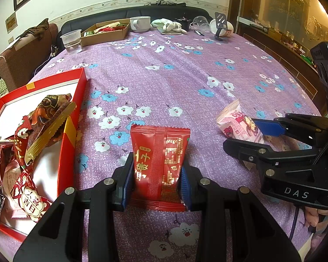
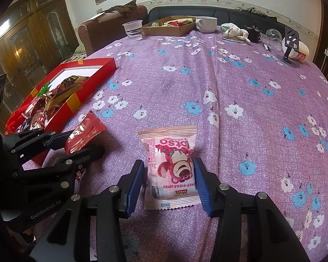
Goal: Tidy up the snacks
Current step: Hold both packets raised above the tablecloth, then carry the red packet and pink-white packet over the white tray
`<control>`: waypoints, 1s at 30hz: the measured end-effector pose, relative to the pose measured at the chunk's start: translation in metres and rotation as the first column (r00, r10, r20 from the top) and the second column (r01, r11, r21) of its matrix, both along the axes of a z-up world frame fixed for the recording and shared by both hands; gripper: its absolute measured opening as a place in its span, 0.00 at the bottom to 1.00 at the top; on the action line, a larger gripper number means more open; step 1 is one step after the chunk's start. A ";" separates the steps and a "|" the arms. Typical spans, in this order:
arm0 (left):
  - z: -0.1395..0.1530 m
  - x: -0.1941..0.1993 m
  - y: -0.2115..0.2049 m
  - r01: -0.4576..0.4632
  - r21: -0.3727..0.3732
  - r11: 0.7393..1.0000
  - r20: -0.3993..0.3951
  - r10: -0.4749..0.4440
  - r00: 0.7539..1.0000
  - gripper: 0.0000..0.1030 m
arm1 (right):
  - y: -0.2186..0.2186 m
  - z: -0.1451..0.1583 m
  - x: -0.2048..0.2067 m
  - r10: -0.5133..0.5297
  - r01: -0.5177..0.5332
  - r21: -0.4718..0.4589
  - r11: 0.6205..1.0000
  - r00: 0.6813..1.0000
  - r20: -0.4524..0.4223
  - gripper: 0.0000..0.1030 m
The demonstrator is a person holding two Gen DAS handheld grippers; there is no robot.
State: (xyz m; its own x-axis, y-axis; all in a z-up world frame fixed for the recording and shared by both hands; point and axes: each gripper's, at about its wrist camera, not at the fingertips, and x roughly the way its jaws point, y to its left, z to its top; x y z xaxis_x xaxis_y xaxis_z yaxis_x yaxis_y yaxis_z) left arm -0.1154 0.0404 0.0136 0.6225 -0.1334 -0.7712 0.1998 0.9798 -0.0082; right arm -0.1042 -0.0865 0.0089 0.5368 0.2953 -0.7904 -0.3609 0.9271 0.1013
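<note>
A purple cloth [image 1: 175, 83] printed with white and blue flowers covers the bench, with a dark sofa behind it and glass-fronted wooden cabinets at the room's edges. Along the far side stand a clear plastic cup [image 1: 71, 41], a brown cardboard tray [image 1: 105, 31] and a white mug [image 1: 140, 23]. A red gift box [image 1: 70, 118] lies open near the left side, with wrapped snacks piled inside it.

The left tongs [image 1: 156, 180] are narrow, their blue pads pressed against both sides of a red snack packet [image 1: 160, 163] with gold Chinese characters, held close to the red gift box. The right tongs [image 2: 169, 184] stand a little wider around a pink snack packet [image 2: 171, 168] resting on the cloth; there is a gap at the left pad, and the right pad seems just to touch, though the view is not sharp enough to be sure. The pink wrapper reads "otso" above a cartoon bear. The tong bodies carry "DAS" and "GenRobot.AI".
</note>
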 end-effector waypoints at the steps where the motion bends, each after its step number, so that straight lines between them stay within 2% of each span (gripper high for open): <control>1: 0.000 0.000 0.000 0.000 0.000 1.000 0.000 0.000 1.000 0.32 | 0.000 0.000 0.000 0.000 0.000 0.000 1.000 1.000 0.000 0.47; 10: 0.000 0.000 0.000 0.000 0.003 1.000 0.001 0.000 1.000 0.32 | 0.002 0.000 -0.001 -0.001 0.001 -0.020 1.000 1.000 0.007 0.47; 17: 0.001 0.001 -0.001 0.004 0.007 1.000 -0.007 -0.004 1.000 0.32 | 0.003 0.001 -0.004 -0.049 0.050 -0.049 0.998 0.999 0.019 0.42; 23: 0.003 0.001 0.002 -0.001 -0.010 1.000 -0.016 0.001 1.000 0.32 | -0.005 0.004 -0.009 -0.078 0.078 -0.020 0.997 0.997 -0.005 0.39; 30: 0.017 -0.008 0.006 0.012 -0.032 0.999 0.018 -0.011 1.000 0.32 | -0.007 0.012 -0.018 -0.085 0.085 -0.023 0.996 0.996 0.000 0.38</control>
State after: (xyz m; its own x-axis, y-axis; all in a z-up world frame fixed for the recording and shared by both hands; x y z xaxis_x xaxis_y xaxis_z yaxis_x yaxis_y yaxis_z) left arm -0.1230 0.0467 0.0302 0.6340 -0.1650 -0.7555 0.2116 0.9767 -0.0357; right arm -0.1219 -0.0935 0.0207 0.5584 0.2308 -0.7968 -0.2807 0.9564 0.0803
